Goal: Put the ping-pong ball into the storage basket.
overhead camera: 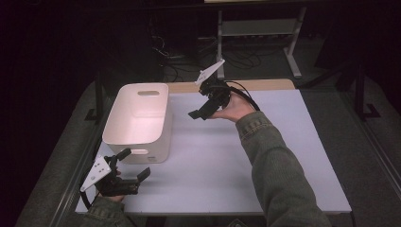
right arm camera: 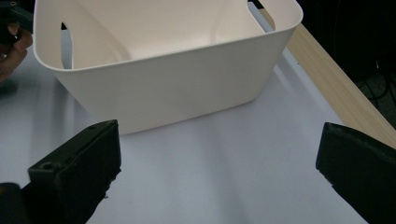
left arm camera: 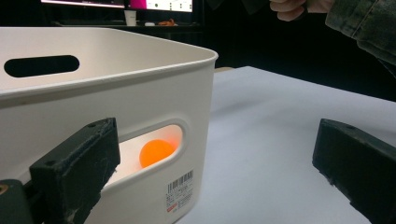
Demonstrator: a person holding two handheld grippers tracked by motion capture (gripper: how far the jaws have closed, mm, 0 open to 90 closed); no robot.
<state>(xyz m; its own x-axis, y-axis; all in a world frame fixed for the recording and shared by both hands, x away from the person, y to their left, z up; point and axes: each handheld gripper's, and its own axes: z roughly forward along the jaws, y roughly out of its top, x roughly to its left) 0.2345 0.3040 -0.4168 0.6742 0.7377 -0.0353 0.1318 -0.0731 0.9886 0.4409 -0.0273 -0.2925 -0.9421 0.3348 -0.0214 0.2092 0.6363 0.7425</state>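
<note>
1. A dark room is surrounding a pale desk (overhead camera: pixel 246 156) with a wooden strip along its far edge, and cables are lying on the floor beyond it beside a grey metal frame.
2. A white plastic bin (overhead camera: pixel 138 124) with handle slots is sitting on the left part of the desk, upright and open at the top.
3. The right gripper (overhead camera: pixel 202 111) is hovering above the desk just right of the bin's far end, its jaws spread wide and holding nothing; the right gripper view is looking down at the bin's outer wall and rim.
4. The left gripper (overhead camera: pixel 134 164) is hanging low at the bin's near end, jaws also wide apart and empty, pointing at the handle slot.
5. An orange ball (left arm camera: pixel 156 152) is lying inside the bin, showing through that near slot in the left gripper view.
6. Judging from this, the ball is already sitting in the bin and both grippers are free, so the placing part looks done; little seems left beyond drawing the hands away.
</note>
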